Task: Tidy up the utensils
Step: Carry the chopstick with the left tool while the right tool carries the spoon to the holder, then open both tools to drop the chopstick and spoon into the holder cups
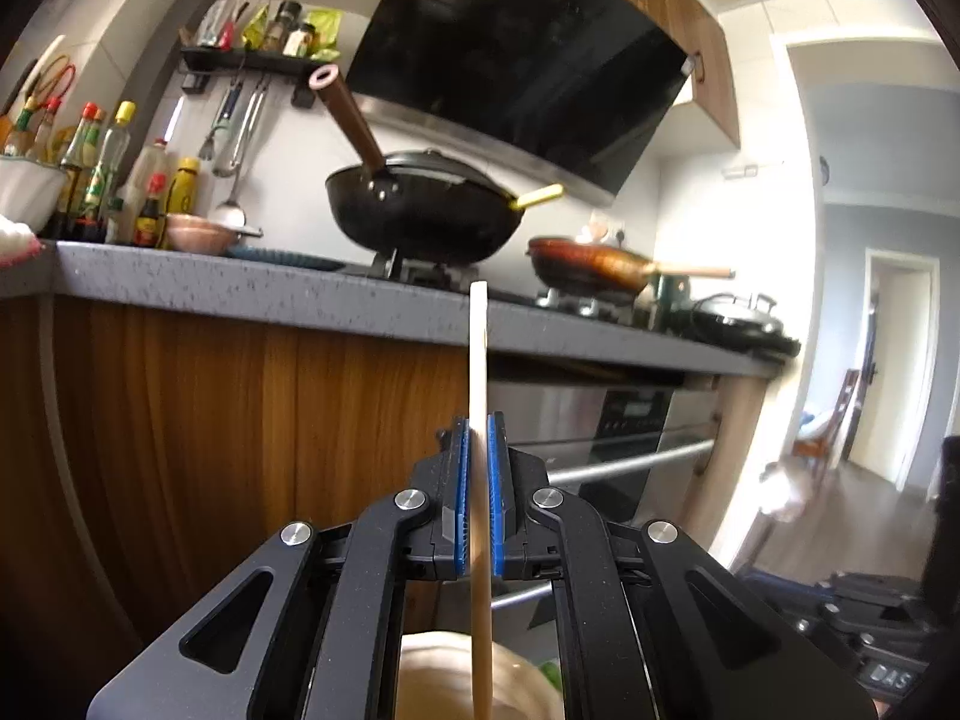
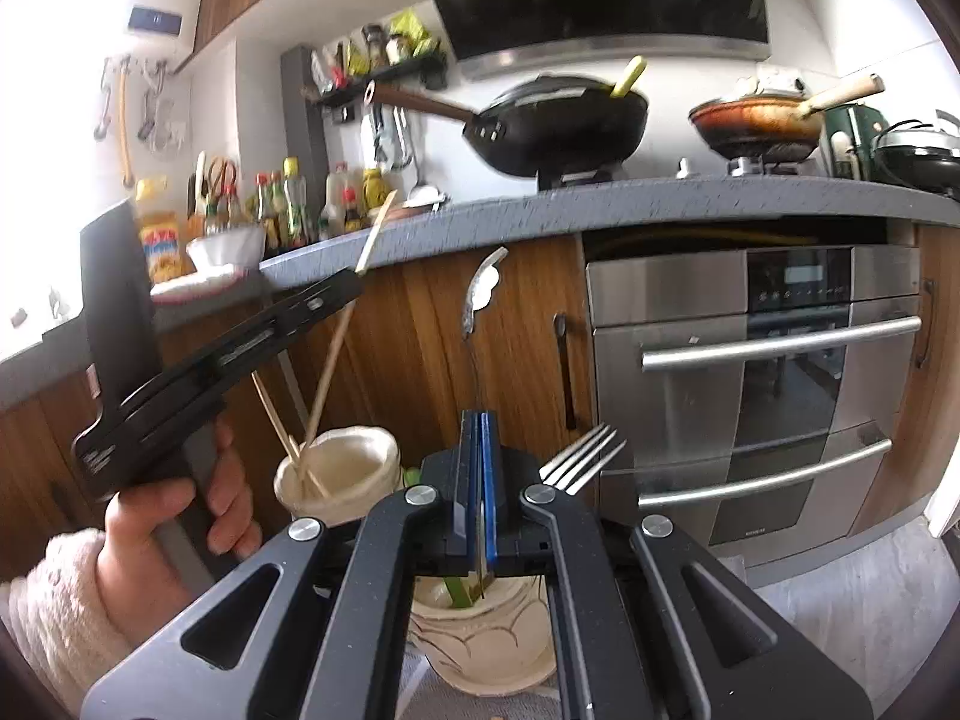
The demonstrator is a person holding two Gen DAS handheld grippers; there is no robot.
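Observation:
My left gripper [image 1: 478, 432] is shut on a pale wooden chopstick [image 1: 478, 354] that stands upright between its blue pads, above a cream cup [image 1: 444, 678]. In the right wrist view the left gripper [image 2: 354, 279] holds that chopstick [image 2: 336, 348], whose lower end reaches into a cream cup [image 2: 342, 474] with other chopsticks [image 2: 279, 426] in it. My right gripper [image 2: 478, 426] is shut on a metal spoon [image 2: 480, 294], bowl up, above a second cream cup [image 2: 480, 630]. A fork [image 2: 585, 456] sticks up from that cup.
A grey countertop [image 2: 600, 204] runs across the back with a black wok [image 2: 558, 120], a brown pan [image 2: 756, 120], sauce bottles [image 2: 288, 198] and a white bowl [image 2: 228, 246]. A steel oven [image 2: 762, 390] sits under it at right. Wooden cabinet fronts [image 1: 240, 408] lie ahead.

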